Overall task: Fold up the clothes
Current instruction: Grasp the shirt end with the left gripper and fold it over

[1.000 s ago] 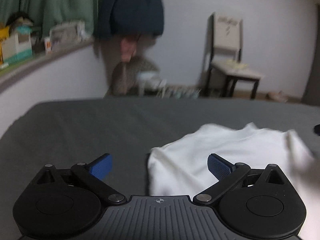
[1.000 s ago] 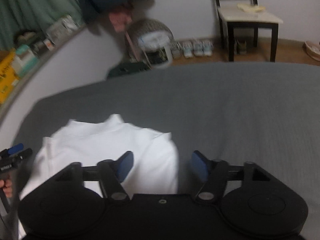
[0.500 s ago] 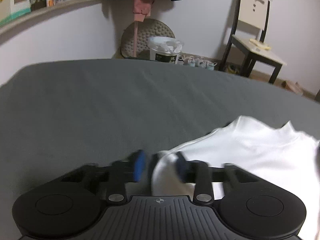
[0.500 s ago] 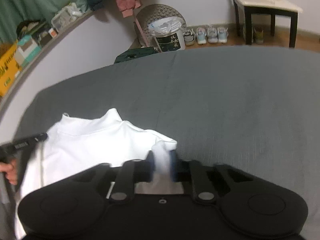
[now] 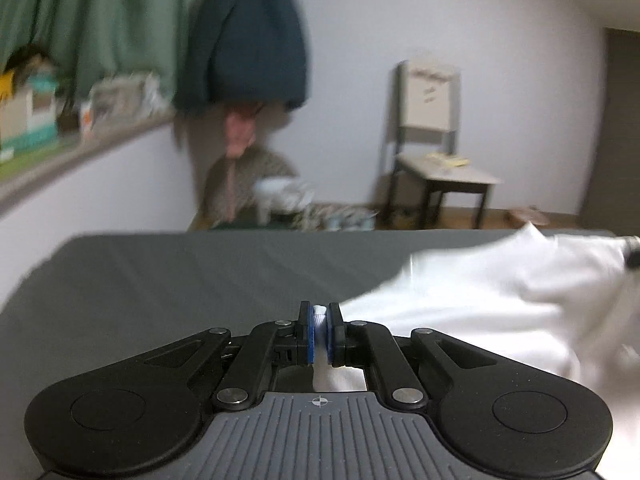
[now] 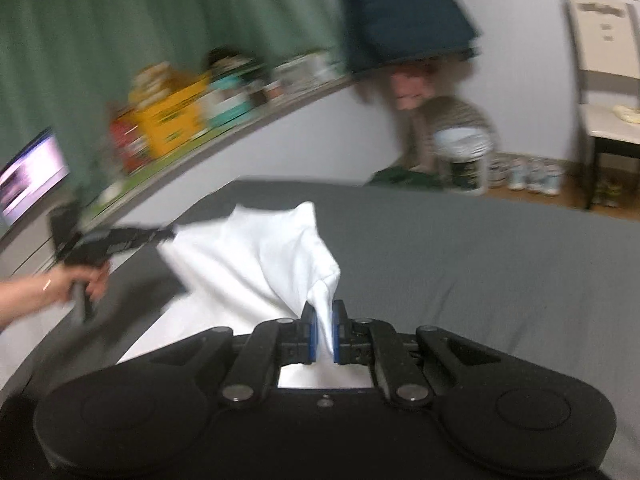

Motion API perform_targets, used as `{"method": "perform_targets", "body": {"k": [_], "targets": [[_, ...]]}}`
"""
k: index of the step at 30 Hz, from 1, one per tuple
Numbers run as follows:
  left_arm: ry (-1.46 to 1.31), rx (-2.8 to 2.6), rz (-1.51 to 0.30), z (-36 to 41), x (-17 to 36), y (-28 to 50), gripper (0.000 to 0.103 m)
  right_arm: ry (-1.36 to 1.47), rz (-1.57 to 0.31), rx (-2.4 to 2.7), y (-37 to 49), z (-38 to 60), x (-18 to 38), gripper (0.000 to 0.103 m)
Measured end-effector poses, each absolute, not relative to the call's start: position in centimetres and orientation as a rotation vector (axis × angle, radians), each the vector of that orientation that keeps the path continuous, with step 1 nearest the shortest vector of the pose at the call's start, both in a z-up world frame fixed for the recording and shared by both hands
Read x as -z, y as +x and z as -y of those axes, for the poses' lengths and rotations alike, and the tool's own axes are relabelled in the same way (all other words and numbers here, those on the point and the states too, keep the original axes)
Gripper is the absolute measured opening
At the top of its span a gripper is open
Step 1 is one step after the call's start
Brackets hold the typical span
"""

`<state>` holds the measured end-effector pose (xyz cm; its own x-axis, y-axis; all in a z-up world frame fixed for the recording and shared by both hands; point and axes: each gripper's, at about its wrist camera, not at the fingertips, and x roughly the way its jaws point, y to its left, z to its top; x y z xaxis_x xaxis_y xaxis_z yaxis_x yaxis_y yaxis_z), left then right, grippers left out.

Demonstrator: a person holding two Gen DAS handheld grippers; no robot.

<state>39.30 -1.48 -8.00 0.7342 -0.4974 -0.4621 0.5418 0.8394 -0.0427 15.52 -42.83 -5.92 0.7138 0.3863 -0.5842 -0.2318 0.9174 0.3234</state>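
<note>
A white shirt (image 5: pixel 480 300) hangs stretched between both grippers above the grey bed (image 5: pixel 200 280). My left gripper (image 5: pixel 319 314) is shut on one corner of it, with white cloth pinched between the blue pads. In the right wrist view my right gripper (image 6: pixel 325 322) is shut on another corner of the white shirt (image 6: pixel 256 260), which rises in a peak from the pads. The left gripper (image 6: pixel 160 236) shows there too, held by a hand (image 6: pixel 76 280) at the left, gripping the shirt's far edge.
The grey bed (image 6: pixel 480 260) spreads wide to the right. A shelf (image 6: pixel 180 120) with boxes runs along the left wall under green curtains. A chair (image 5: pixel 436 160), a white bucket (image 6: pixel 464 160) and shoes (image 6: pixel 528 174) stand on the floor beyond the bed.
Both grippers went from open to shut on the shirt's corners, then rose and lifted the shirt off the bed. The right view has swung left and tilted.
</note>
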Motion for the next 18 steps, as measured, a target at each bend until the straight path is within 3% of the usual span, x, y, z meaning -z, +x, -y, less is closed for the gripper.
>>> {"method": "perform_targets", "body": {"k": [4,8,10,11,12,13,14,15,16,17,18], "targets": [[0.152,0.706,-0.502,-3.4,7.8,31.9,0.005,0.149,-0.826,-0.419,9.7,40.7,7.4,0.008],[0.306,0.816,-0.616,-5.2,11.2,25.8,0.005,0.024,-0.970,-0.396,7.0,37.9,12.1,0.009],[0.380,0.813,-0.638,-5.0,12.6,24.1,0.005,-0.049,-0.997,-0.364,6.5,36.4,13.3,0.014],[0.411,0.801,-0.643,-4.9,13.2,23.4,0.008,-0.080,-0.986,-0.358,6.2,35.7,13.3,0.022],[0.440,0.789,-0.646,-4.8,13.6,22.8,0.013,-0.113,-0.966,-0.357,6.0,35.2,13.1,0.036],[0.450,0.777,-0.639,-4.8,13.6,22.6,0.021,-0.144,-0.945,-0.358,5.9,34.6,12.8,0.044],[0.462,0.765,-0.631,-4.7,13.5,22.4,0.038,-0.171,-0.919,-0.364,5.9,34.0,12.2,0.055],[0.480,0.756,-0.609,-4.6,13.1,21.9,0.050,-0.197,-0.893,-0.370,5.9,33.5,11.7,0.057],[0.497,0.747,-0.580,-4.6,12.6,21.4,0.076,-0.218,-0.873,-0.381,5.9,32.9,11.2,0.057],[0.507,0.739,-0.537,-4.4,12.0,21.5,0.094,-0.224,-0.870,-0.406,6.1,32.4,10.8,0.057],[0.516,0.757,-0.503,-4.3,11.3,21.1,0.096,-0.225,-0.868,-0.427,6.4,31.9,10.6,0.057]]}}
